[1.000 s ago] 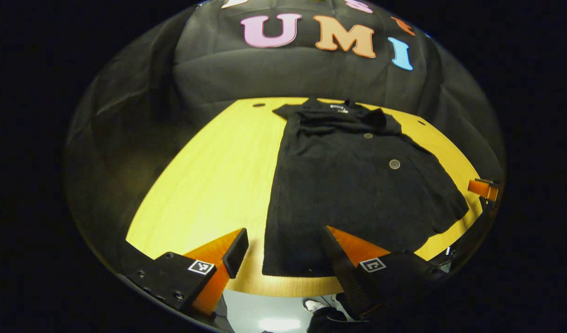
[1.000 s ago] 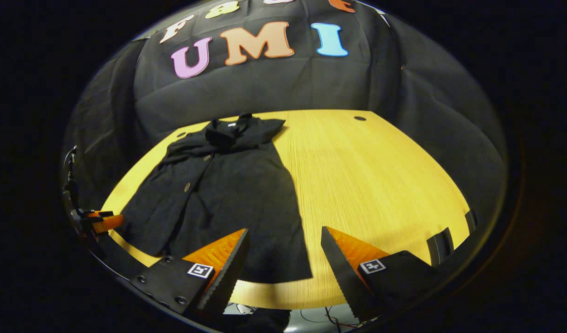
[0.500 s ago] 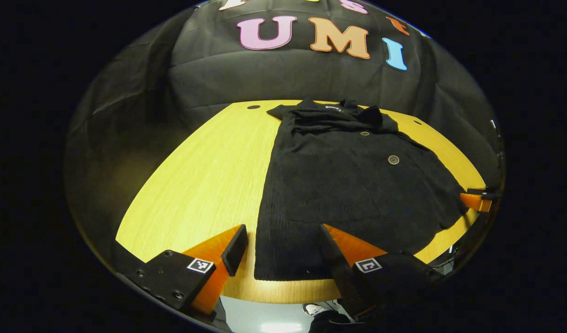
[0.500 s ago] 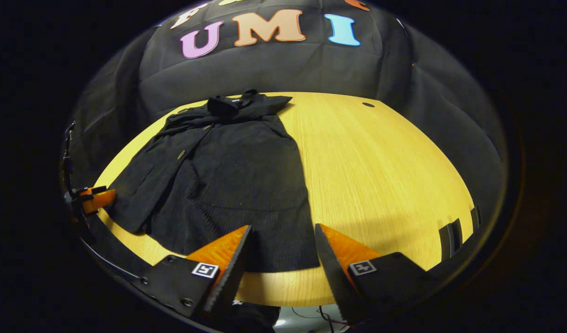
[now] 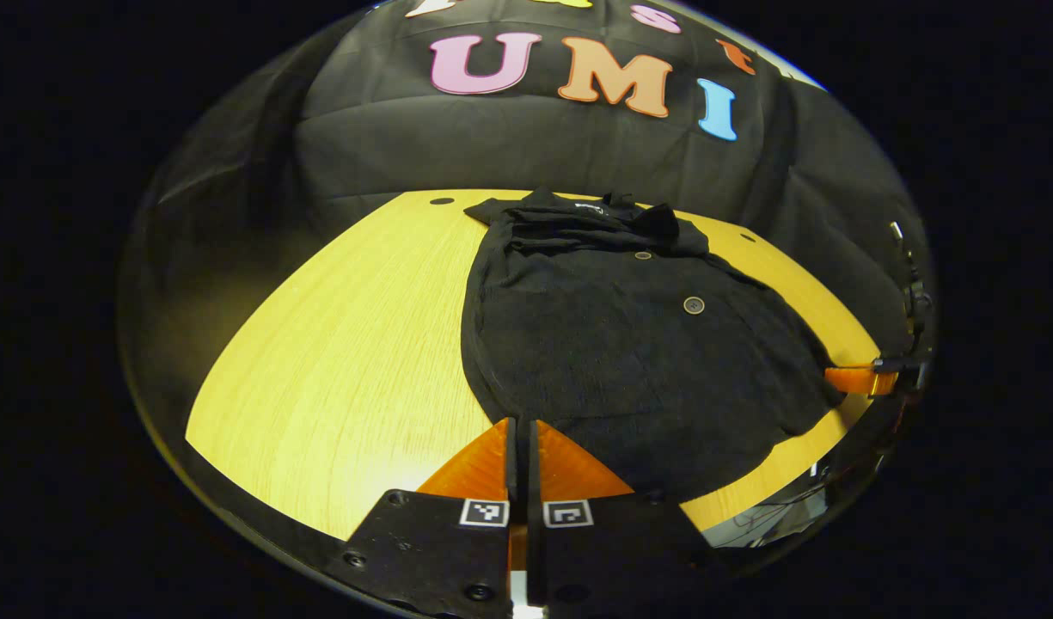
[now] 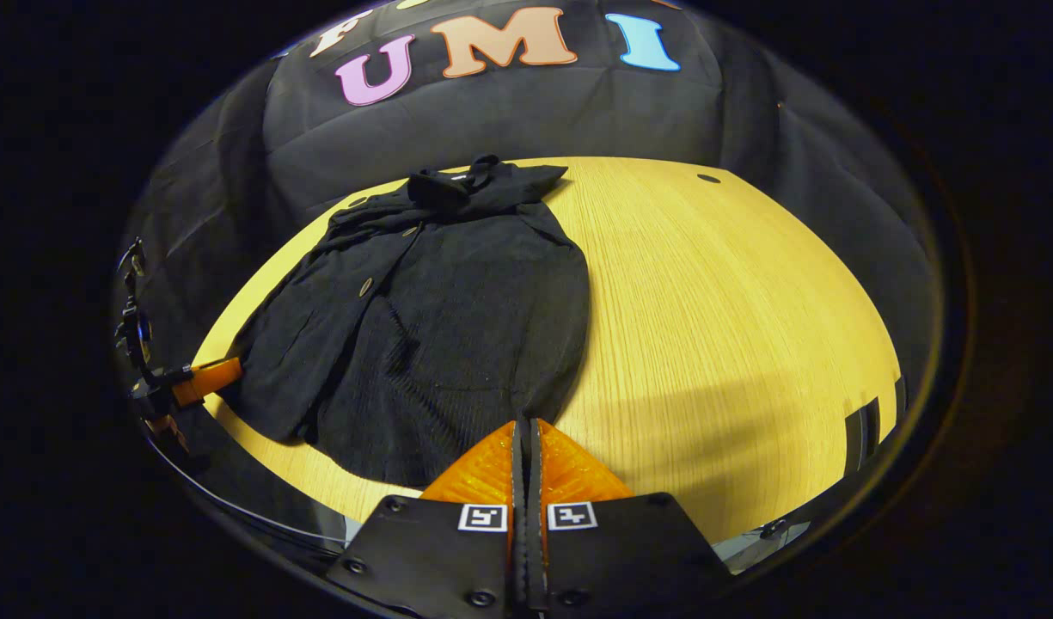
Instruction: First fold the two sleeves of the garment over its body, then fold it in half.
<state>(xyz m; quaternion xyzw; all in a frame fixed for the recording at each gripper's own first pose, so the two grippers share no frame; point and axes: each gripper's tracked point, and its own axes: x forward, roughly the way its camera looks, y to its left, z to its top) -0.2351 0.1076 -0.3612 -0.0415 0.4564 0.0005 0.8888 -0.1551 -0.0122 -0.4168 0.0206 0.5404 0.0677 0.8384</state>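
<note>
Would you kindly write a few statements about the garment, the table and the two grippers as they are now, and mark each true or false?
1. The left gripper is shut on the garment's near hem. True.
2. The right gripper hangs wide open above the table. False: its fingers are closed, pinching the hem corner.
3. The garment is already folded in half. False: it lies at full length, collar at the far end.
4. Buttons show on the garment's upper face. True.
5. The garment covers the whole table. False: bare wood shows beside it in both views.
</note>
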